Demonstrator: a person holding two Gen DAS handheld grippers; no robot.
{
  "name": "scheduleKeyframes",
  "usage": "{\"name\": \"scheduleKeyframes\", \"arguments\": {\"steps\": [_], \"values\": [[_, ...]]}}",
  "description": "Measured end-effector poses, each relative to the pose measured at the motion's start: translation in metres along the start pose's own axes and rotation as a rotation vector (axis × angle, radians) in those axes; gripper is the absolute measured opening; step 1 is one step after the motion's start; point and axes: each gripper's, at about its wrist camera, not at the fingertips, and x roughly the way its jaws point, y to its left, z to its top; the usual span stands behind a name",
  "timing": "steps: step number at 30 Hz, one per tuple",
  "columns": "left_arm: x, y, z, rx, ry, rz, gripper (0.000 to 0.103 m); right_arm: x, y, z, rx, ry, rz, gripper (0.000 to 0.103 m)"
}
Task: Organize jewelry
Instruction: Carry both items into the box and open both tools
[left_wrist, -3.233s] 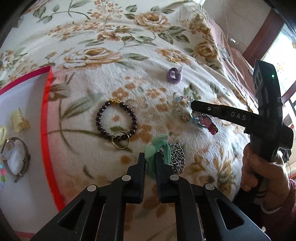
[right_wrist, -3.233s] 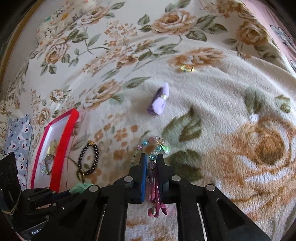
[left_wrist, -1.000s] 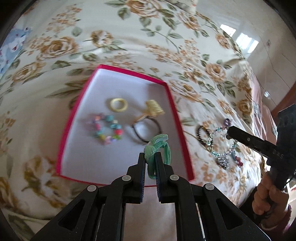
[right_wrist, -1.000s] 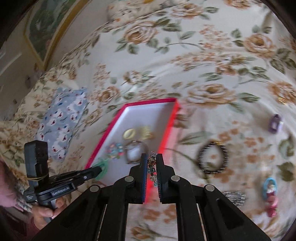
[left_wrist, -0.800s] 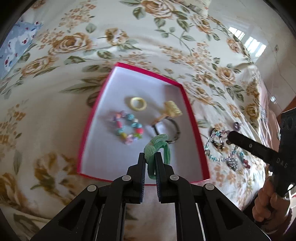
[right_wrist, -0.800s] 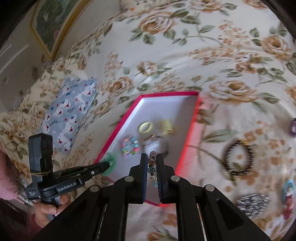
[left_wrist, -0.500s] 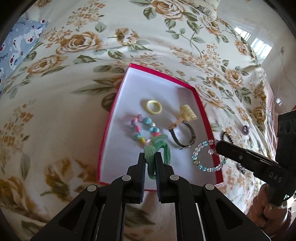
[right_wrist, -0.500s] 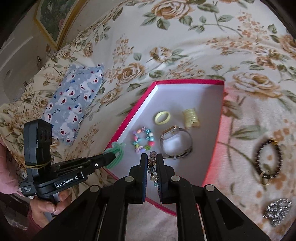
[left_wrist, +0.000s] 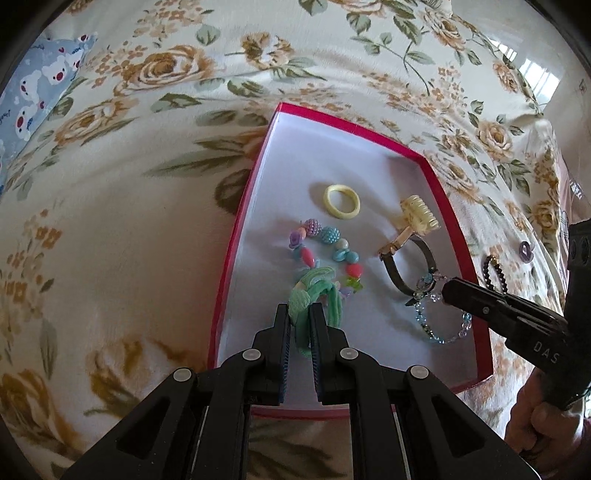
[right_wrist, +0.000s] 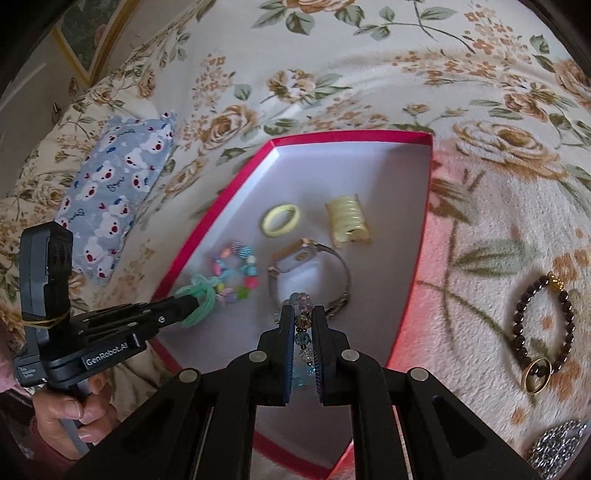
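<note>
A floral blanket (left_wrist: 110, 229) covers the bed; a blue bear-print pillow (right_wrist: 114, 192) lies at nine o'clock, a framed picture (right_wrist: 92, 33) at eleven.

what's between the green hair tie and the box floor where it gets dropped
Nothing visible blocks it. The green hair tie, held in the left gripper, hangs over the red box, just short of the colorful bead bracelet; bare floor lies below.

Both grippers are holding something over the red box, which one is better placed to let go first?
Probably the left gripper: its green hair tie hangs over bare floor of the red box, while the right gripper's blue bead bracelet overlaps the watch.
</note>
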Motion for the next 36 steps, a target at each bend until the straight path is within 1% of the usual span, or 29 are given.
{"name": "scheduleKeyframes", "arguments": {"steps": [5,10,13,14,17,19,22,26,28,30,33,36], "values": [[0.006,-0.003,0.002,0.016,0.001,0.016,0.01,0.005,-0.006,0.001,0.018,0.014,0.008,0.009],[0.006,-0.002,0.001,0.015,0.003,0.012,0.017,0.006,-0.008,-0.001,0.016,0.018,0.001,0.009],[0.004,-0.003,-0.001,0.021,0.0,0.019,0.021,0.007,-0.007,-0.001,0.013,0.018,0.001,0.011],[0.003,-0.003,-0.001,0.023,-0.001,0.02,0.024,0.007,-0.007,-0.001,0.014,0.018,0.007,0.013],[0.001,-0.003,-0.001,0.022,-0.005,0.03,0.033,0.007,-0.008,0.001,0.021,0.017,0.012,0.013],[-0.002,-0.003,-0.001,0.014,-0.008,0.029,0.035,0.005,-0.009,0.001,0.028,0.013,0.013,0.014],[-0.008,-0.002,-0.003,0.007,-0.015,0.018,0.038,-0.001,-0.011,0.001,0.048,0.001,0.023,0.019],[-0.021,-0.004,-0.006,-0.002,-0.038,0.001,0.052,-0.017,-0.015,0.0,0.079,-0.032,0.051,0.028],[-0.029,-0.006,-0.009,-0.008,-0.052,-0.013,0.055,-0.026,-0.016,-0.002,0.087,-0.049,0.055,0.031],[-0.035,-0.008,-0.012,-0.022,-0.06,-0.037,0.059,-0.038,-0.019,-0.004,0.093,-0.069,0.054,0.038],[-0.039,-0.011,-0.018,-0.043,-0.049,-0.094,0.061,-0.054,-0.028,-0.013,0.114,-0.086,0.038,0.04],[-0.04,-0.019,-0.023,-0.032,-0.033,-0.12,0.061,-0.067,-0.039,-0.021,0.141,-0.094,0.018,0.04]]}}
